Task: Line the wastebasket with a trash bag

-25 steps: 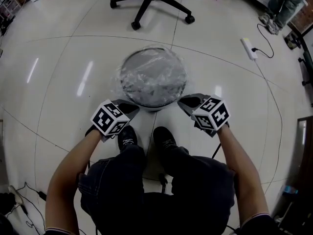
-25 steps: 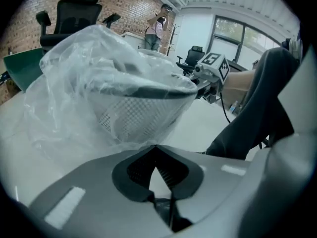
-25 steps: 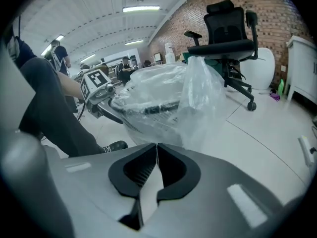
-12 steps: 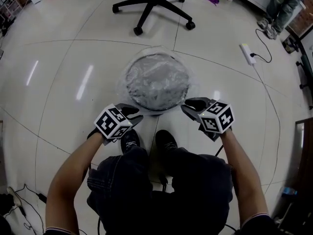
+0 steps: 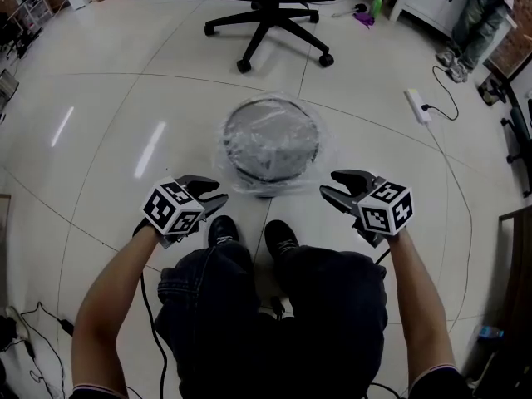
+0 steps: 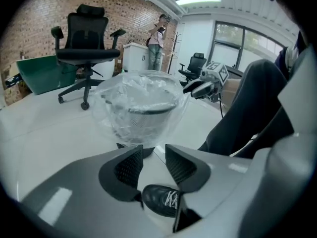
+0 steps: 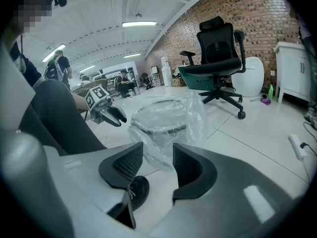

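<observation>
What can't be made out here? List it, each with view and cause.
- Wastebasket inside and bottom: head view, the crumpled clear trash bag covers them.
- Office chair backrest: head view, cut off by the top edge.
- Power strip sockets: head view, too small.
- Bystander: head view, cut off by the top right corner.

- Office chair: top edge of head view cuts it at the seat; back & arms not seen there.
- Person, top right corner: legs only, rest out of frame.
- Wastebasket: inside hazy under crinkled trash bag; in left gripper view its foot sits behind left gripper.
- Shoe: partly covered by same gripper; other shoe mostly behind right gripper.
- Purple & green bits nr chair: too small to ID.
- People far back in right gripper view: too small to make out.
</observation>
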